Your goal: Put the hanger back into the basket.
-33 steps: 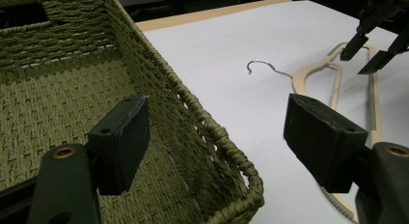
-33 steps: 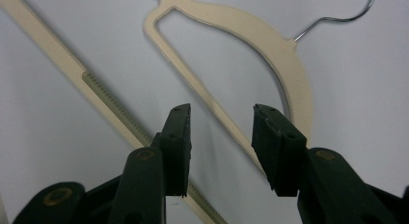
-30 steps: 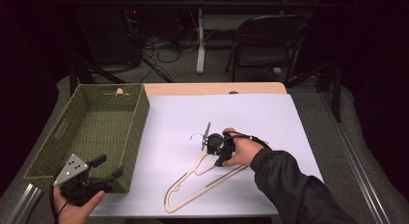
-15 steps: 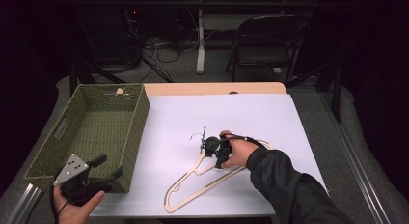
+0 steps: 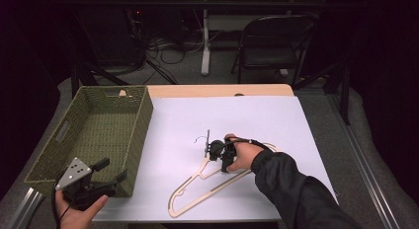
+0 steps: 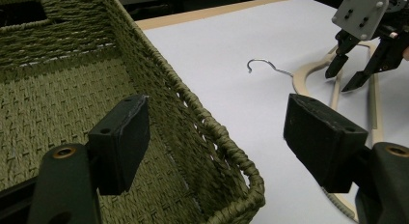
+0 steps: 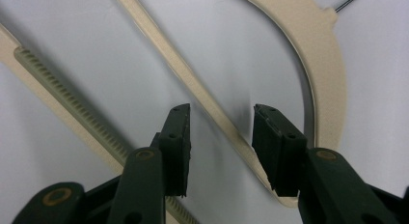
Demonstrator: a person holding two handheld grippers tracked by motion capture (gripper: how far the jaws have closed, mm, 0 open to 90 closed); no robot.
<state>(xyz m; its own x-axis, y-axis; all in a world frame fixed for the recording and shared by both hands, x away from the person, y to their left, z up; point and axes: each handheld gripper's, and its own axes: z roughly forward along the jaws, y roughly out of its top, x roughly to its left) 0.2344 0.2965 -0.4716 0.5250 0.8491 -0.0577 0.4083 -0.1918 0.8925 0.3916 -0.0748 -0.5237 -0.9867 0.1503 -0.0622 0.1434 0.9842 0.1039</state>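
A cream plastic hanger [image 5: 188, 182] with a wire hook [image 6: 263, 67] lies flat on the white sheet. My right gripper [image 5: 216, 154] points down at it near the neck, held by a hand in a dark sleeve. In the right gripper view its open jaws [image 7: 219, 147] straddle a thin inner bar of the hanger [image 7: 193, 79], and the pads stand clear of the bar. My left gripper [image 5: 112, 170] is at the table's near left, open, at the basket's near corner. In the left gripper view the woven rim [image 6: 212, 132] runs between its jaws [image 6: 219, 137].
A green woven basket [image 5: 143, 120] takes up the left side of the table, with nothing seen inside it. The white sheet [image 5: 247, 115] covers the rest. A folding chair [image 5: 272, 46] and floor cables lie beyond the far edge.
My right gripper has edged slightly left over the hanger, its jaws the same width. The left gripper and the hanger have stayed where they were.
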